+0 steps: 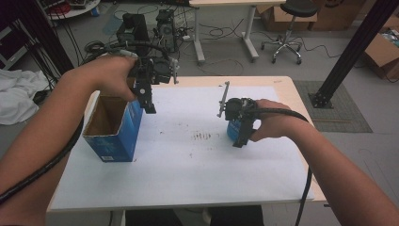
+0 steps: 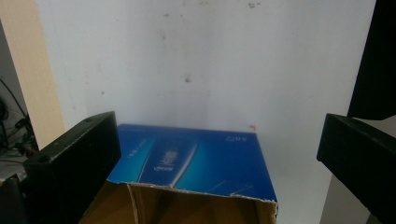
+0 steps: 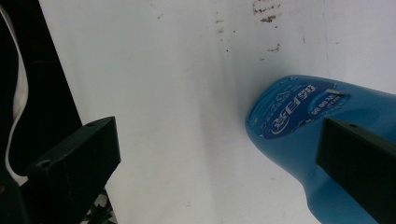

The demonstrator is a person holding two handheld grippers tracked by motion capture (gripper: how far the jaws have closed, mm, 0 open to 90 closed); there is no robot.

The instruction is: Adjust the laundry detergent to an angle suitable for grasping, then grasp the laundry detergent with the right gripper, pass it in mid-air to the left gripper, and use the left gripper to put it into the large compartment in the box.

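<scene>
One open blue box (image 1: 113, 129) at table (image 1: 197, 183) left, one blue bottle (image 1: 234, 129) lying right. Left gripper (image 1: 149, 106) raised over box, jaws wide, empty. Right gripper (image 1: 241, 140) low beside bottle, jaws wide.

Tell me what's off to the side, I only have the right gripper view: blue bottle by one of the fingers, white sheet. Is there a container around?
Observer: Yes. In the high view an open blue box stands upright at the table's left side.
Operator: Where's the other gripper?
Observer: The left gripper hangs over the box's right rim, fingers apart, nothing between them.
Operator: Anything in the box?
Observer: The left gripper view shows bare brown cardboard inside near the rim; deeper I can't tell.
Operator: Is my bottle gripped?
Observer: Not visibly. The right gripper is open at the blue bottle, which its hand mostly hides in the high view.
</scene>
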